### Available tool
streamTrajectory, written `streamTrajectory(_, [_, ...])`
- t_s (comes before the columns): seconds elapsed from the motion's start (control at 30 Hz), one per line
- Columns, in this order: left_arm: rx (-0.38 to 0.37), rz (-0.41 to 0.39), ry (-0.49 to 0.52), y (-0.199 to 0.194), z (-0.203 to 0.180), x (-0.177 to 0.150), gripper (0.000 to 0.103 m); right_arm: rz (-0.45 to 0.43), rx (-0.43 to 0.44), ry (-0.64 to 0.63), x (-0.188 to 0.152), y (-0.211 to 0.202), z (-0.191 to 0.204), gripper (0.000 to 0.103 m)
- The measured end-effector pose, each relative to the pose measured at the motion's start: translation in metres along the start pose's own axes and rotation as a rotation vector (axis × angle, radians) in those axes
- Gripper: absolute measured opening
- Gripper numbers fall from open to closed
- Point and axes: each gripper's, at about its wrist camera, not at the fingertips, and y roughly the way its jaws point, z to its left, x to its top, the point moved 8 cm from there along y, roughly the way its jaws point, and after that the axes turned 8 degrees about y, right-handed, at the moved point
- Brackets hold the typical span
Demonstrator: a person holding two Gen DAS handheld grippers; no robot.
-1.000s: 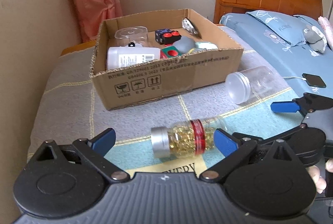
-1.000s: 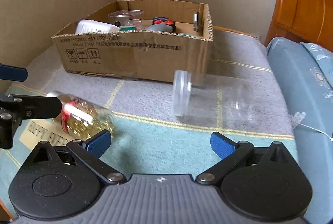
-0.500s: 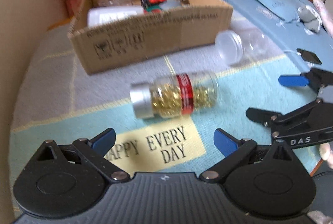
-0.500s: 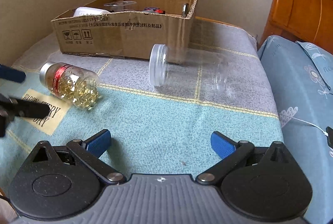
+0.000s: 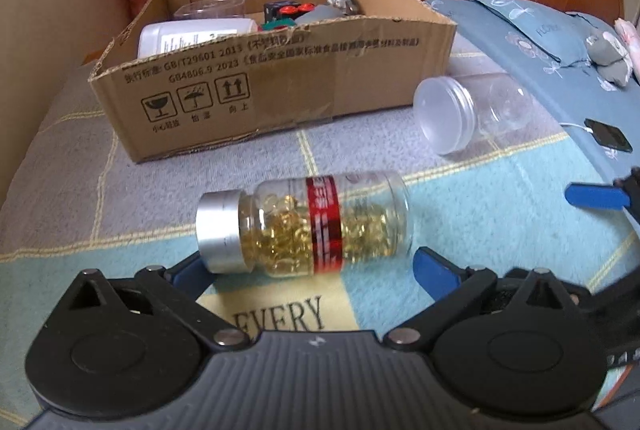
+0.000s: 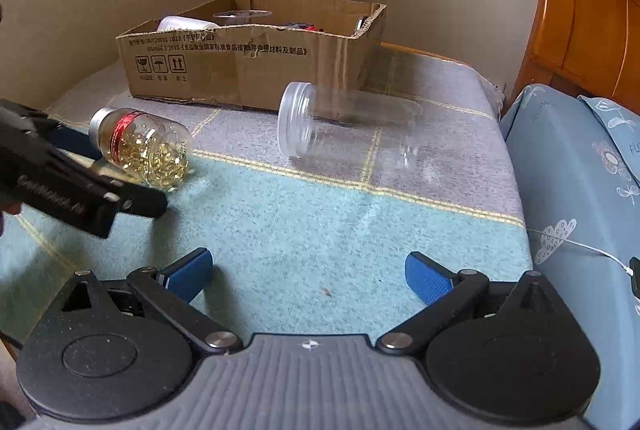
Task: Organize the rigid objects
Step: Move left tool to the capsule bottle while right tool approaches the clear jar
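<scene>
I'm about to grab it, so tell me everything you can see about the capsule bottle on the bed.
The capsule bottle is clear, plastic-looking, partly filled with golden softgels, with a red label band and a silver cap on. It lies on its side on the blanket, cap leftward, between the left gripper's open fingers. Whether they touch it is unclear.

Both left tongs (image 5: 312, 270) and right tongs (image 6: 308, 272) gape wide, level.

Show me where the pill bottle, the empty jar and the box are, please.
pill bottle (image 5: 320, 226), left wrist view, on its red label band.
empty jar (image 6: 352, 122), right wrist view, on its clear side wall.
box (image 5: 280, 86), left wrist view, on its printed front wall.
</scene>
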Motion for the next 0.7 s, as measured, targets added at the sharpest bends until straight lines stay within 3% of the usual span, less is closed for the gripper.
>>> streamTrajectory(0.17, [0.034, -0.009, -0.041, 0.004, 0.009, 0.004, 0.102, -0.021, -0.012, 0.014, -0.001, -0.001, -0.007, 0.103])
streamTrajectory(0.43, [0.058, -0.047, -0.014, 0.005, 0.022, 0.005, 0.102, -0.032, -0.041, 0.043, 0.002, 0.002, -0.021, 0.103])
streamTrajectory(0.53, [0.027, -0.056, -0.02, 0.006, 0.024, 0.007, 0.094, -0.039, -0.05, 0.051, 0.004, 0.004, -0.022, 0.103])
streamTrajectory(0.7, [0.05, -0.042, -0.052, 0.009, 0.039, 0.009, 0.095, -0.046, -0.068, 0.07, 0.01, 0.011, -0.023, 0.103])
